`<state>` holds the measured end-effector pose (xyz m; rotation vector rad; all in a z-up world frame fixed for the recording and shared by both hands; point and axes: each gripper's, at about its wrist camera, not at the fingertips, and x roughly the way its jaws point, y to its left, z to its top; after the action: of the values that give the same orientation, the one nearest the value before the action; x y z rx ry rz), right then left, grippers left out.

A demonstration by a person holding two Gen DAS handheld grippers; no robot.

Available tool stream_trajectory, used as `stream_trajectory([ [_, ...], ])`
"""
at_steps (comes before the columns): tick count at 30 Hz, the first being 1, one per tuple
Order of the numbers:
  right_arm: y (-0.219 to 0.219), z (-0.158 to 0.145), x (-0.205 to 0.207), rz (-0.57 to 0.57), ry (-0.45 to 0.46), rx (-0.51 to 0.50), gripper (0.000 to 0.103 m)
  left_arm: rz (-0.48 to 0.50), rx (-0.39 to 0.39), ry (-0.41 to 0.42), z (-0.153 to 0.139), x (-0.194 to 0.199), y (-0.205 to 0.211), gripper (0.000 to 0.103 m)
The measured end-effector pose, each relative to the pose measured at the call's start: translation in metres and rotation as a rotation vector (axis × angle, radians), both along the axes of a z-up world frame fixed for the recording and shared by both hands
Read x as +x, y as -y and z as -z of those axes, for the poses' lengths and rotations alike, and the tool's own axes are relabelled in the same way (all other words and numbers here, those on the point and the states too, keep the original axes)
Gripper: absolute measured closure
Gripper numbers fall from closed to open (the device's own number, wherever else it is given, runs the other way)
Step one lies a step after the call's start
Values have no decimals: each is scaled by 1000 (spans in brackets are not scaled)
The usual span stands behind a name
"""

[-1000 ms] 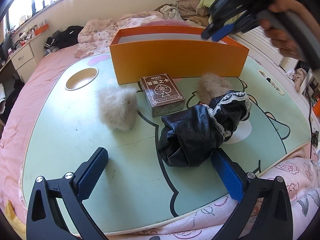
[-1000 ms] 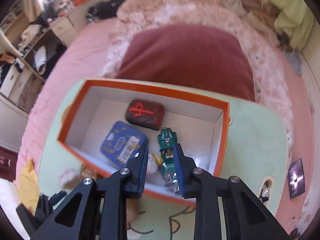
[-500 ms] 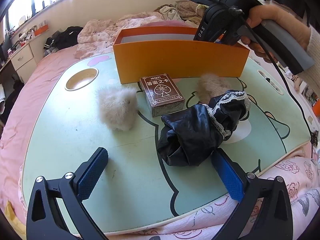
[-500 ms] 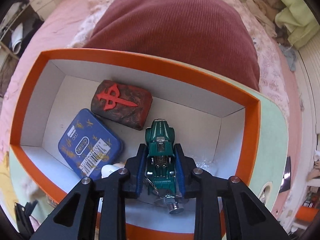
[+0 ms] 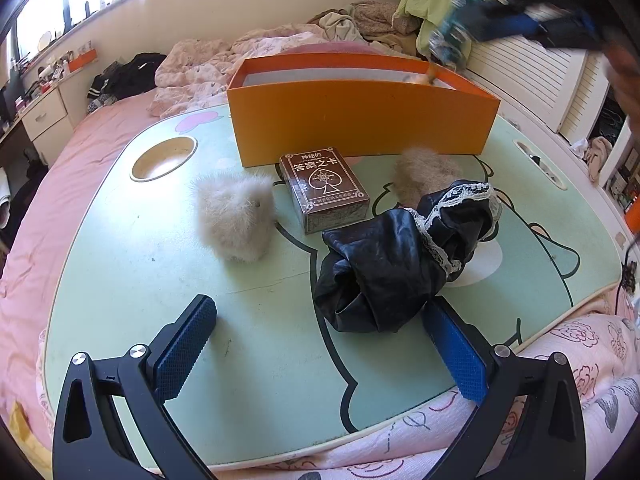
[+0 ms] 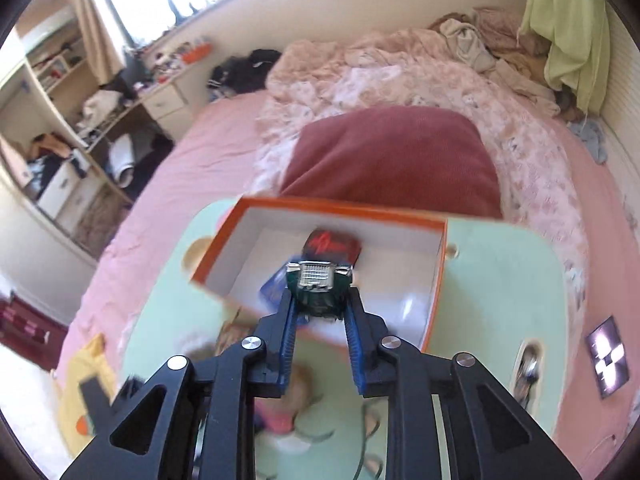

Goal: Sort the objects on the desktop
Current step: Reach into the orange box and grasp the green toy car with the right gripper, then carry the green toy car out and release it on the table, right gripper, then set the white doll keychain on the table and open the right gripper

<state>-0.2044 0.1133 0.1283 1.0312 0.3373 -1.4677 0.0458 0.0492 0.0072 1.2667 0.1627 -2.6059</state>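
My right gripper [image 6: 320, 300] is shut on a green toy car [image 6: 319, 284] and holds it above the orange box [image 6: 438, 276]; it shows blurred at the top right of the left wrist view [image 5: 452, 36]. Inside the box lie a dark red tin [image 6: 334, 243] and a blue tin [image 6: 274, 290]. My left gripper [image 5: 320, 352] is open and low over the green table [image 5: 120, 240]. Ahead of it lie a black lace-trimmed cloth [image 5: 404, 264], a brown card box [image 5: 324, 186], and two fluffy pom-poms [image 5: 236, 220] [image 5: 424, 170].
The table sits on a pink bed with a dark red cushion [image 6: 392, 160] behind the orange box [image 5: 360, 120]. A round cup hole [image 5: 164, 158] is at the table's left. Desk and shelves stand at the far left.
My right gripper has lifted up out of the box with the green car still held and moved back to the right. The left gripper has not moved.
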Motion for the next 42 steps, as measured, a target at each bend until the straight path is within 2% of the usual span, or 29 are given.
stream_trajectory([
  [6,-42,8,4,35,91,-100,83,-1,0,-1,0,0,0,0],
  [10,-61,-24,-3,60,97,-207,83,-1,0,-1,0,0,0,0],
  [15,-74,-50,-4,41,123,-249,84,-1,0,-1,0,0,0,0],
  [17,-77,-48,-1,22,125,-239,97,-2,0,-1,0,0,0,0],
  [20,-74,-20,4,4,148,-164,97,-2,0,-1,0,0,0,0],
  [23,-60,38,4,17,199,-48,98,-2,0,0,0,0,0,0],
  [27,-52,93,8,31,207,48,96,-2,-1,0,0,0,-1,0],
  [30,-55,106,13,25,218,46,94,-2,-1,-1,0,0,-1,0],
  [32,-57,105,14,23,205,28,94,-2,-2,-1,0,0,-1,0],
  [36,-77,74,16,41,156,-82,92,-2,-2,0,0,0,-1,0],
  [38,-91,59,23,71,68,-126,74,-2,-1,-1,0,0,-1,0],
  [40,-106,53,38,88,-40,-138,67,-3,-2,0,0,0,-1,0],
  [42,-112,59,54,50,-100,-97,66,-3,-2,0,0,0,-1,0],
])
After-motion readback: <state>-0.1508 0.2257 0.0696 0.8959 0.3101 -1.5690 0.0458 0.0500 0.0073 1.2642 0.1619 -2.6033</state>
